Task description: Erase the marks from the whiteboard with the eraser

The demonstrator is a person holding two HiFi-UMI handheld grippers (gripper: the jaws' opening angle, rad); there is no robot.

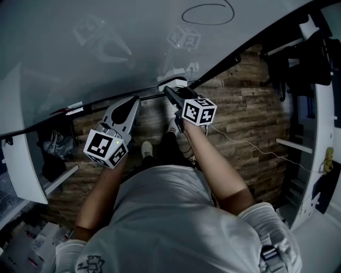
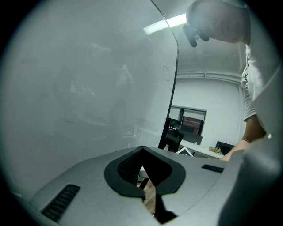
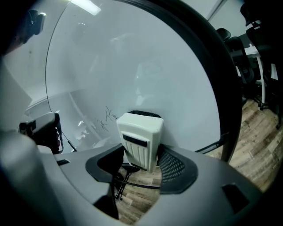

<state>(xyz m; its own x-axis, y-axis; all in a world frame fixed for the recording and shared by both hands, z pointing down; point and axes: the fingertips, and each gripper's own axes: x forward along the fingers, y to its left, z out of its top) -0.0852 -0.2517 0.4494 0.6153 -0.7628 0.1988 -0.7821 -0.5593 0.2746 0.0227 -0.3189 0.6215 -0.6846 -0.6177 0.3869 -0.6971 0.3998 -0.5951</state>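
The whiteboard (image 1: 106, 42) fills the upper part of the head view. An oval line (image 1: 208, 13) is drawn near its top. My right gripper (image 1: 171, 91) is shut on a white eraser (image 1: 173, 82) at the board's lower edge. In the right gripper view the eraser (image 3: 139, 139) stands upright between the jaws, its dark felt end against the board (image 3: 132, 57), with a small black scribble (image 3: 106, 119) just to its left. My left gripper (image 1: 133, 102) hangs below the board edge, shut and holding nothing; its jaws (image 2: 142, 150) meet at the tips in front of the board (image 2: 88, 88).
Below the board lies a wood plank floor (image 1: 250, 117) with a thin cable (image 1: 250, 146). White furniture (image 1: 21, 165) stands at the left and a white frame (image 1: 322, 133) at the right. Office chairs (image 3: 250, 48) and a desk (image 2: 199, 148) stand beyond the board's edge. The person's shoes (image 1: 147, 149) are on the floor.
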